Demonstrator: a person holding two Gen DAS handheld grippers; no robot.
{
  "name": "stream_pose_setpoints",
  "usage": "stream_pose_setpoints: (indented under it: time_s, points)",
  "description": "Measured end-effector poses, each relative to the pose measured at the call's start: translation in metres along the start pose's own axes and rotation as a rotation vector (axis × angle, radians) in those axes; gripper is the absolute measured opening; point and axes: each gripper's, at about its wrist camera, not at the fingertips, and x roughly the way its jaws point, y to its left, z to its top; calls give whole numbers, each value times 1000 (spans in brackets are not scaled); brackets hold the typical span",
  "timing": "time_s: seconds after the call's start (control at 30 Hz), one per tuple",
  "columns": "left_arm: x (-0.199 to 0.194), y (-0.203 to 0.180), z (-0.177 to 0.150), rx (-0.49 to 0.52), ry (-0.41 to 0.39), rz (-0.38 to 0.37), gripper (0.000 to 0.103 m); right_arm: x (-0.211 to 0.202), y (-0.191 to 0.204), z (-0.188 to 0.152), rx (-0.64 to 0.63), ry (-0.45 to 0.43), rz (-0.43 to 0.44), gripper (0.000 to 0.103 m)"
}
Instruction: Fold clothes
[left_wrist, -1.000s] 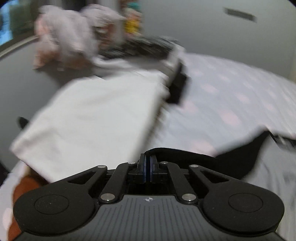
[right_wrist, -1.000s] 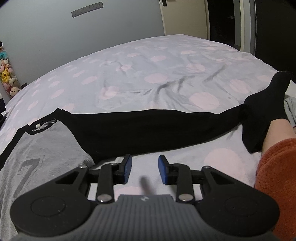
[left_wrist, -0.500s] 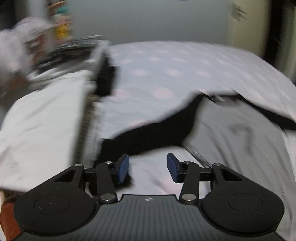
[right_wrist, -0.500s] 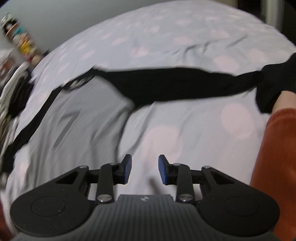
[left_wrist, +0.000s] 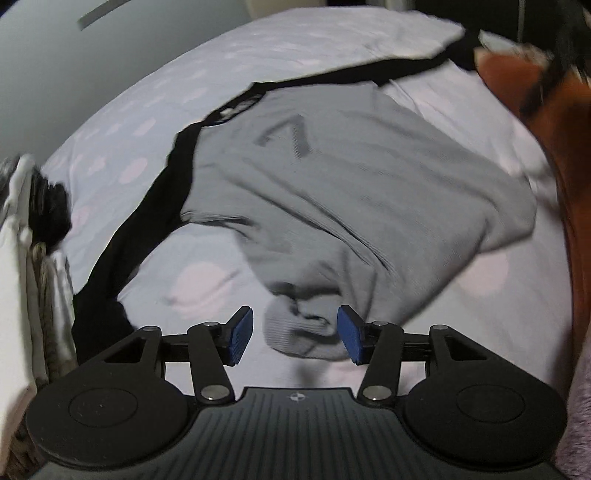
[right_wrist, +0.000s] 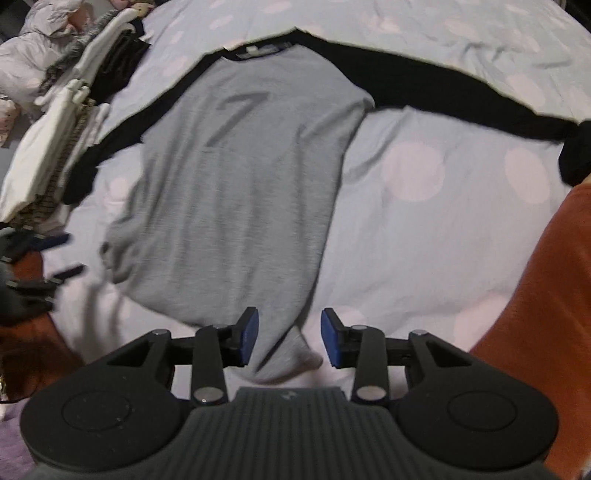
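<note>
- A grey knit shirt (right_wrist: 236, 177) with long black sleeves and a darker "7" printed on it lies spread on the bed (right_wrist: 436, 229), whose pale sheet is dotted with soft pink circles and lightly creased.
- The left tool (left_wrist: 295, 334) is spread wide, its blue ribbed pads (left_wrist: 240, 334) on either side of a bunched, rumpled lower corner of the grey shirt (left_wrist: 351, 206), not closed on it.
- The right tool (right_wrist: 290, 338) is likewise released, its blue pads (right_wrist: 247, 336) flanking the other lower corner, a narrow tapering tongue of grey cloth.
- One black sleeve stretches out straight across the bed toward the right; the other runs down toward a stack of folded clothes (right_wrist: 55, 140), white and patterned, at the bed's left edge.
- An orange fleecy sleeve (right_wrist: 546, 314) of the person shows at the right of both views.
</note>
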Motion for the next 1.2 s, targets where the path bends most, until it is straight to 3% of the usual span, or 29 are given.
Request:
stream_pose_setpoints:
  time_s: [0.17, 0.3, 0.4, 0.47, 0.57, 0.63, 0.67, 0.7, 0.9, 1.03, 1.13, 1.2]
  points:
    - [18, -22, -1, 121, 17, 37, 58, -45, 18, -5, -95, 37, -56, 45]
    - [33, -30, 0, 202, 31, 65, 48, -30, 25, -17, -181, 102, -110, 47]
    - [42, -35, 0, 232, 41, 74, 35, 12, 21, -23, -195, 174, -102, 46]
    - [48, -39, 0, 251, 48, 81, 17, 39, 21, -26, -227, 202, -91, 45]
    - [52, -44, -1, 249, 46, 79, 6, 71, 21, -29, -267, 237, -71, 43]
    - [49, -43, 0, 223, 38, 63, 5, 85, 21, -32, -280, 251, -61, 28]
    - [45, -41, 1, 200, 30, 49, 5, 88, 22, -33, -279, 254, -59, 10]
    - [37, -37, 4, 166, 18, 27, 5, 91, 22, -34, -278, 257, -57, 0]
    - [-18, 16, 16, -182, -63, -158, 4, 19, 9, -31, -182, 119, 15, 0]
    - [-51, 66, 15, -425, -152, -245, 4, -30, 1, -21, -154, 4, 8, 0]
    - [-48, 109, 7, -644, -179, -220, 4, -37, -6, -12, -134, -14, 10, 0]
    - [-32, 130, 0, -767, -139, -186, 4, -14, -6, -11, -122, 45, 15, 6]
